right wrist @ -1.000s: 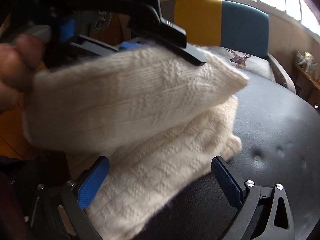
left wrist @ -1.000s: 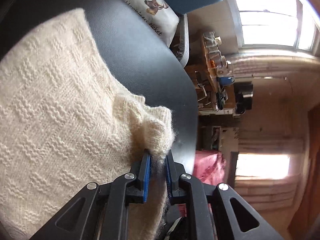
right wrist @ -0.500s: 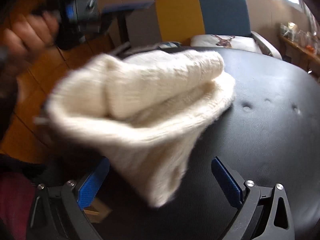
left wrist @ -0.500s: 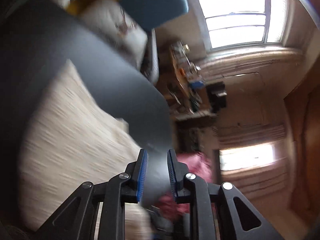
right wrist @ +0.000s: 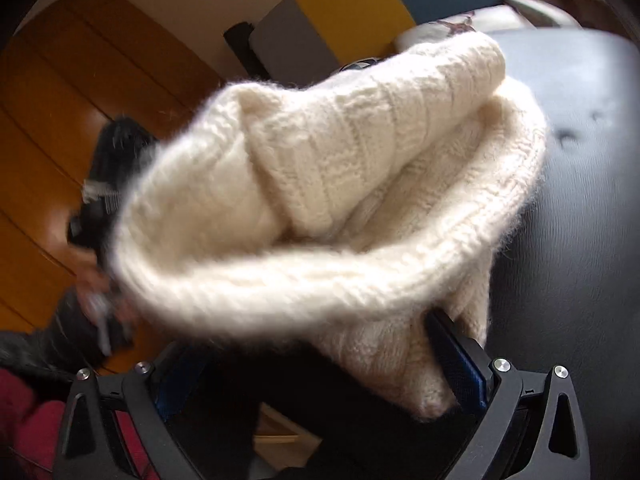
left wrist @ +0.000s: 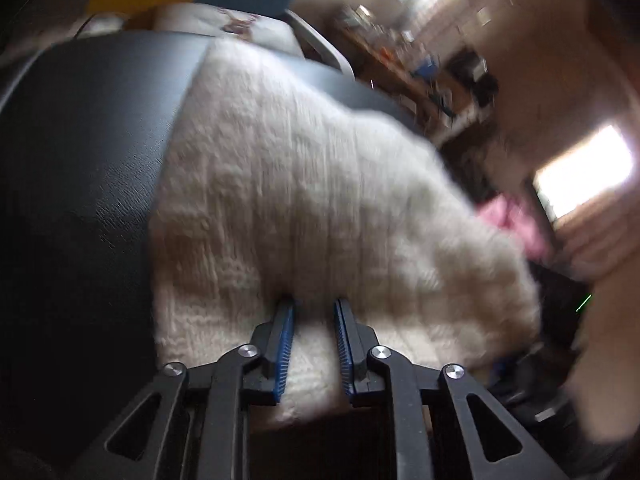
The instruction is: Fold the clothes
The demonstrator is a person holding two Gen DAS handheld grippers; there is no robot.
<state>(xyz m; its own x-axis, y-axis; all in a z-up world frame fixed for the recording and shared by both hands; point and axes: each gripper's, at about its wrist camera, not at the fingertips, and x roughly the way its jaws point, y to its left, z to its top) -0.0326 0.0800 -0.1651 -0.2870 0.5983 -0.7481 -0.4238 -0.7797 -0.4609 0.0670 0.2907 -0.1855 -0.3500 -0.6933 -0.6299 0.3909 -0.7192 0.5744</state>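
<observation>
Left gripper (left wrist: 314,322): bottom centre of the left wrist view, blue-padded jaws a narrow gap apart, tips nosing into the knit. Whether it pinches any fabric, cannot tell; the frame is smeared with motion blur.

Right gripper (right wrist: 320,364): bottom of the right wrist view, jaws spread wide and slack, gripping nothing. The blue pad of the finger at lower right touches a hanging fold; the other finger sits dark in shadow at lower left.

Sweater (right wrist: 320,184): cream, fluffy, ribbed and cable-knit, bunched into thick rolled folds. It fills the middle of the right wrist view, a fat rolled hem bulging just above the spread jaws, one flap drooping between them.

Sweater, left wrist view (left wrist: 304,200): a broad pale slab running from the jaw tips up toward upper centre of the frame, lying on the black padded surface (left wrist: 88,152).

Black padded surface, right wrist view (right wrist: 580,208): dark, dimpled, at the right edge, under and beside the knit.

Chair (right wrist: 352,4): yellow and blue back, top of frame, beyond the sweater.

Pillow (left wrist: 224,24): white with a deer print, top of the left wrist view.

Wooden floor (right wrist: 52,120): orange boards, left side of the frame.
</observation>
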